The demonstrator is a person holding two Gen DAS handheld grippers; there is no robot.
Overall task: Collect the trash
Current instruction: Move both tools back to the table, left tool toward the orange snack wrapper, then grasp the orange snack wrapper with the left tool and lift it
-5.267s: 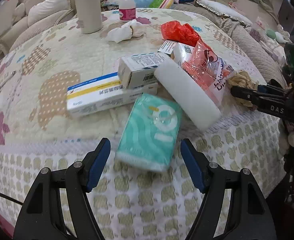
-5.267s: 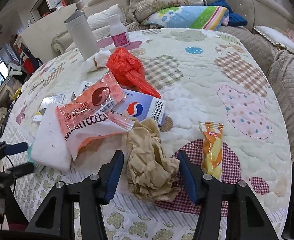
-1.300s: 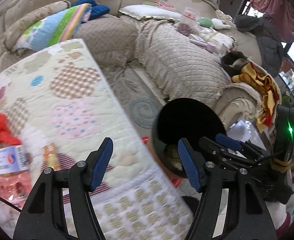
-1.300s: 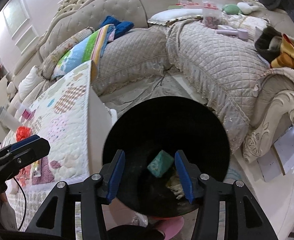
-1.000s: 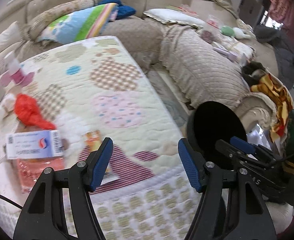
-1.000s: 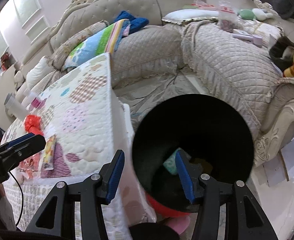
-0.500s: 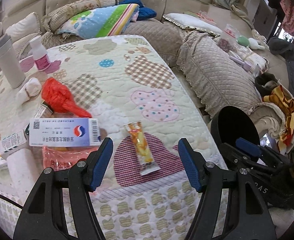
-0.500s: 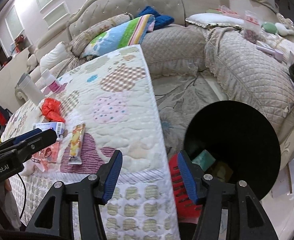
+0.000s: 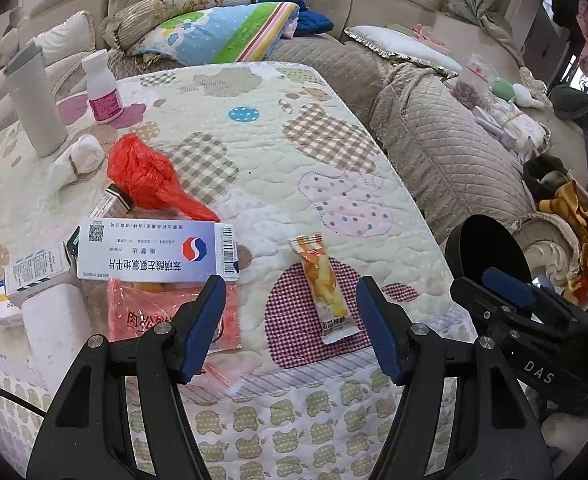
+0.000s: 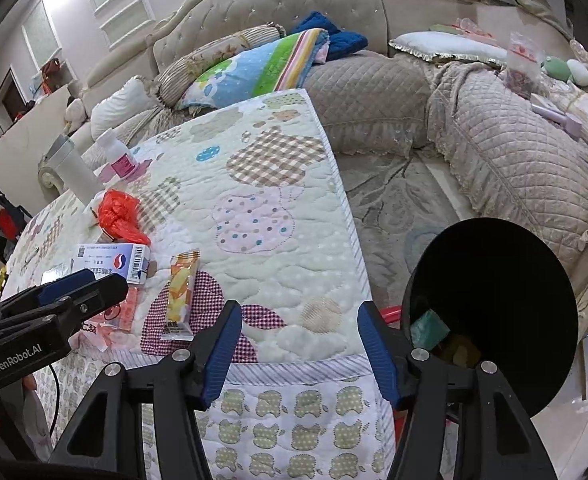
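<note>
While both grippers hang over the near edge of the tabletop (image 9: 326, 128), we have nothing in either one. Left gripper (image 9: 290, 320): jaws spread, empty, with the orange snack sachet (image 9: 324, 284) lying flat between and just beyond them on the quilted cover. Right gripper (image 10: 298, 344): jaws spread, have just been opening, nothing between them; the black bin (image 10: 494, 312) sits on the floor just right of it, with a teal packet already inside.

We judge the sachet the next pick: light, thin, crinkly film, likely slippery and hard to lift off soft quilt. We'd pinch across its narrow width near the middle, pressing into the cover. The medicine box (image 9: 154, 254) is stiff, an easy grab across its short sides. The red plastic bag (image 9: 146, 172) is soft, so take the knot.
</note>
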